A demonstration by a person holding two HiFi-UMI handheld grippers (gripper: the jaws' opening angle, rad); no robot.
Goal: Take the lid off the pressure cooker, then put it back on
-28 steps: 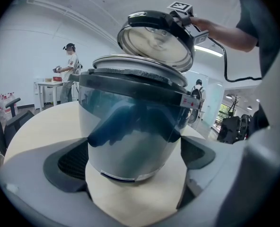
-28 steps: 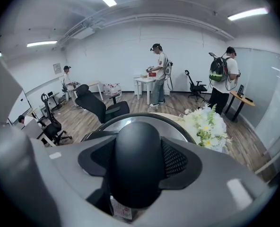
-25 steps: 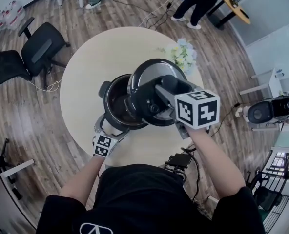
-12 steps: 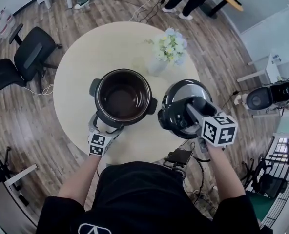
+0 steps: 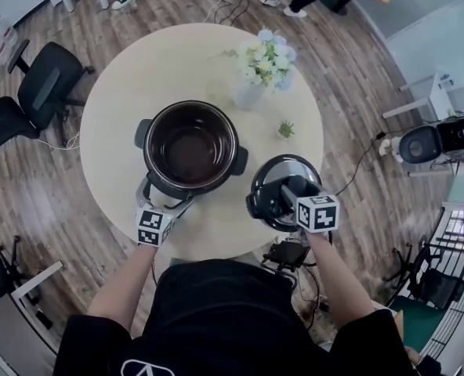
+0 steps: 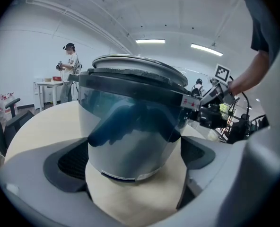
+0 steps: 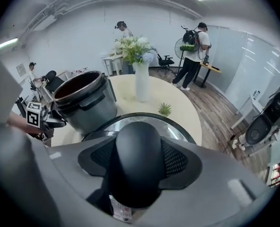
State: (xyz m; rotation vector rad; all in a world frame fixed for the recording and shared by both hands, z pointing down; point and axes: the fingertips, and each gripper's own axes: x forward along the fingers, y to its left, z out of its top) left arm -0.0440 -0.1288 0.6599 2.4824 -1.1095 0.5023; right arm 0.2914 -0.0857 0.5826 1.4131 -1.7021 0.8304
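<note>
Lighting is bright and even, from ceiling strip lights [image 6: 150, 41]; shadows on the counter [image 5: 114, 124] are faint. Both gripper views bend strongly and darken at the edges. The left claw [image 6: 134, 160] is blurred; the lid [image 7: 179, 130] shows glare.

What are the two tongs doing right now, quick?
Left tongs: open, with the pressure cooker just in front of them.
Right tongs: closed on the black handle of the lid.
</note>
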